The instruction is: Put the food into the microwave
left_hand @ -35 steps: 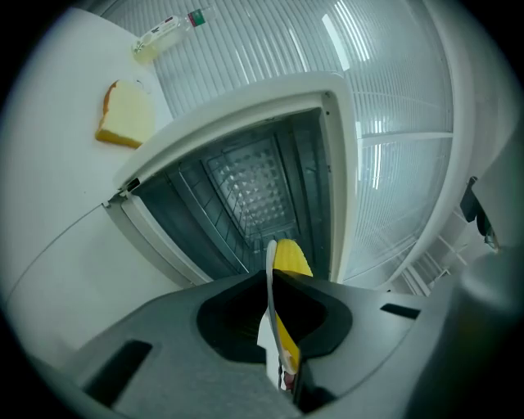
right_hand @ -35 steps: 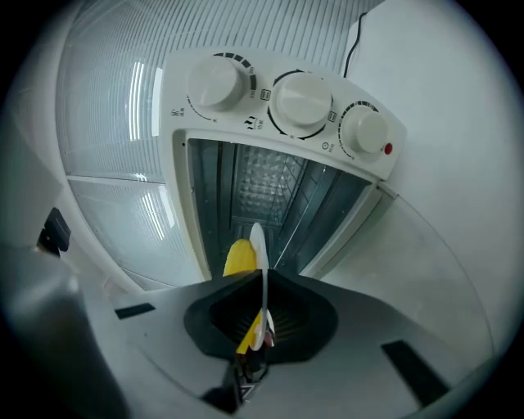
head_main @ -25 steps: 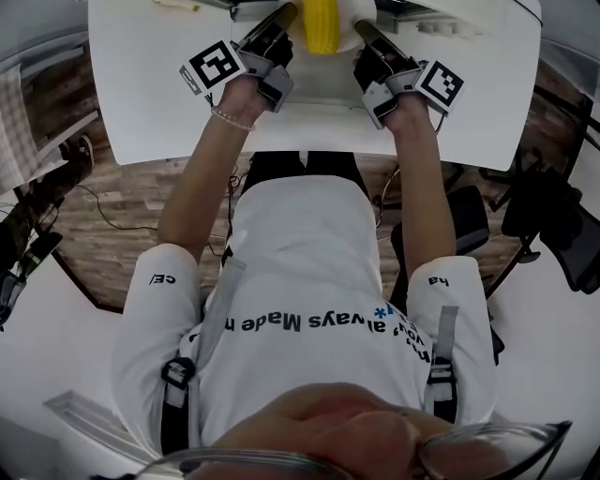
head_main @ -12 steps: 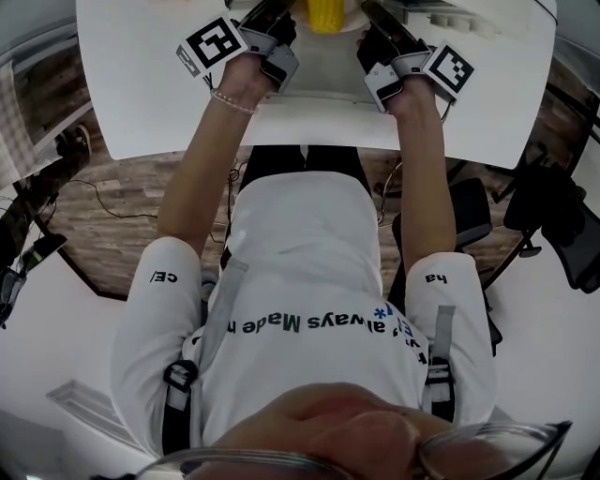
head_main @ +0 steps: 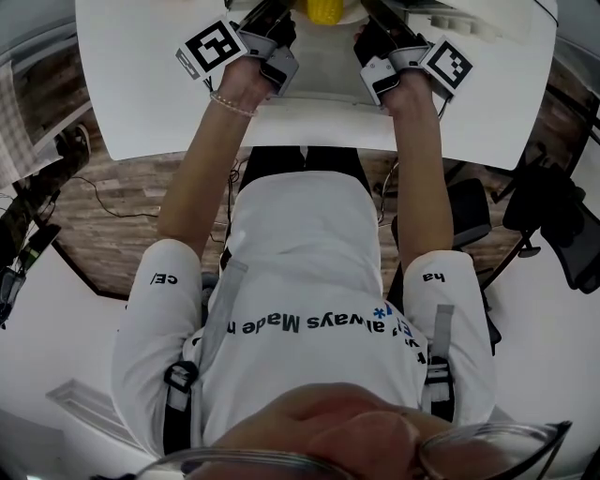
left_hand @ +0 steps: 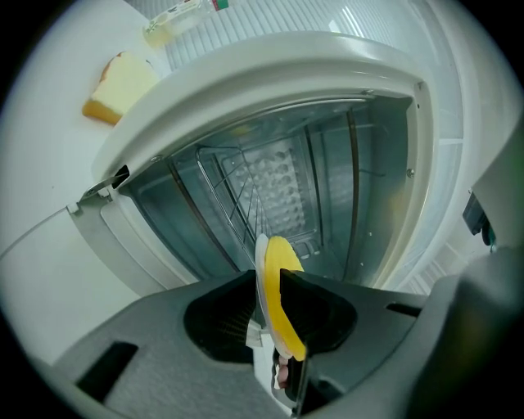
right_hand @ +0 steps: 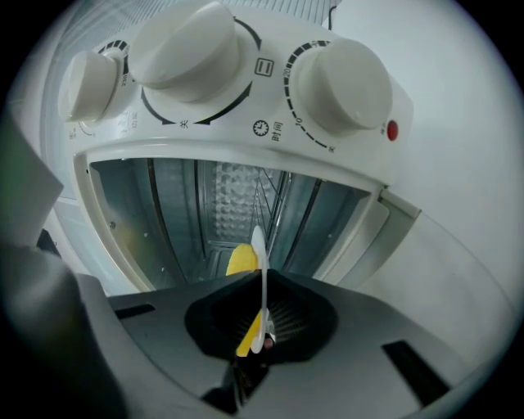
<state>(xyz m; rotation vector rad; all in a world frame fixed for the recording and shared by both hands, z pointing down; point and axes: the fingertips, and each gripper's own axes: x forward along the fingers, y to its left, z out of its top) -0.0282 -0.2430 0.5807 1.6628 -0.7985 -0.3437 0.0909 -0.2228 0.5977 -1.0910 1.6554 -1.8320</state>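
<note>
Both grippers are carrying the plate [left_hand: 259,250]. The left gripper [left_hand: 266,282] is clamping one side of the thin white rim, and the right gripper [right_hand: 260,299] is pinching the opposite side. The food [head_main: 324,9], a yellow piece that looks like corn, is lying on the plate between the two grippers. It is sitting just in front of the microwave [right_hand: 246,135], above the tabletop [head_main: 150,84]. The cavity is standing open, with the wire rack [left_hand: 233,184] showing inside. By our reading, the plate is not yet in.

Handling notes:
- We are judging the plate to be stiff, smooth and breakable. A rim pinch is therefore liable to slip if either side dips.
- The food is lying loose and looks rounded, so it is probably free to roll.
- The load appears light.
- We are treating two opposite points on the rim as the right hold. We are aiming for a level plate and are not touching the food itself.
</note>
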